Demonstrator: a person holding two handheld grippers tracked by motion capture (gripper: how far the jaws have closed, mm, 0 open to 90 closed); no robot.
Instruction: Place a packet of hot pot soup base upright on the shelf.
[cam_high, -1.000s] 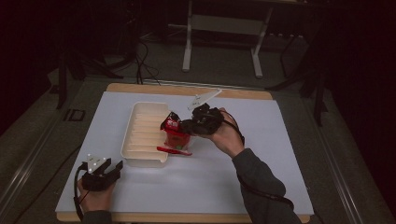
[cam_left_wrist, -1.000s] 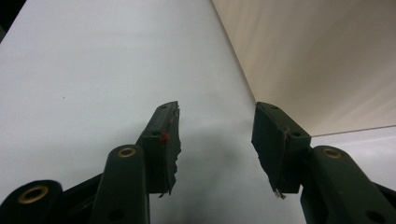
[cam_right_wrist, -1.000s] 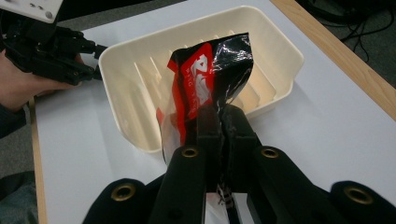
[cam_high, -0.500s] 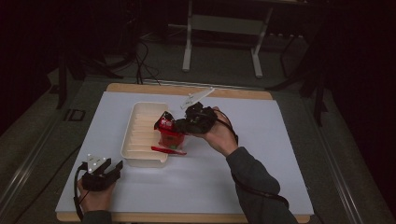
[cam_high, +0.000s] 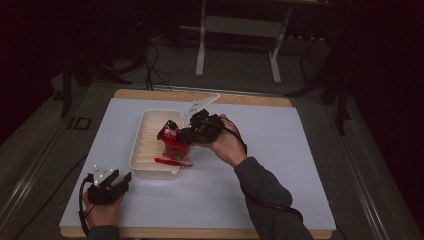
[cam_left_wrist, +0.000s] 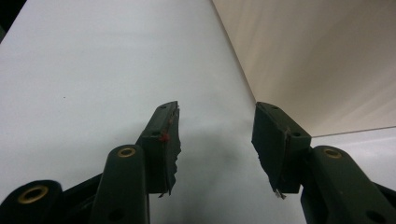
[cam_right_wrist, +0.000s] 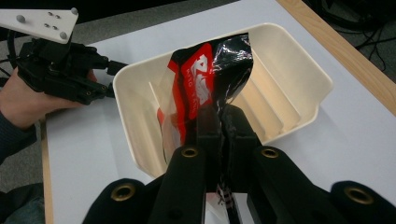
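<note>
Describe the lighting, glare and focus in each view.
High view: dim and soft, room dark beyond the table. Left gripper view: even light, sharp jaws, a soft shadow on the white surface between them. Right gripper view: glare streaks on the glossy red-and-black packet; the cream tray evenly lit.

- The right gripper (cam_high: 186, 134), its jaws clamped on a red-and-black snack packet (cam_high: 170, 134), has travelled leftward across the table from beside the cream tray (cam_high: 142, 145) to a spot above the tray's right-hand edge
- The packet has gone with it: a second ago it hung outside the tray's right rim, now its upper part sits over the ribbed inside of the tray, seen close in the right gripper view (cam_right_wrist: 205, 84)
- The person's right hand (cam_high: 227, 145) and forearm have followed, the sleeve now reaching further toward the tray
</note>
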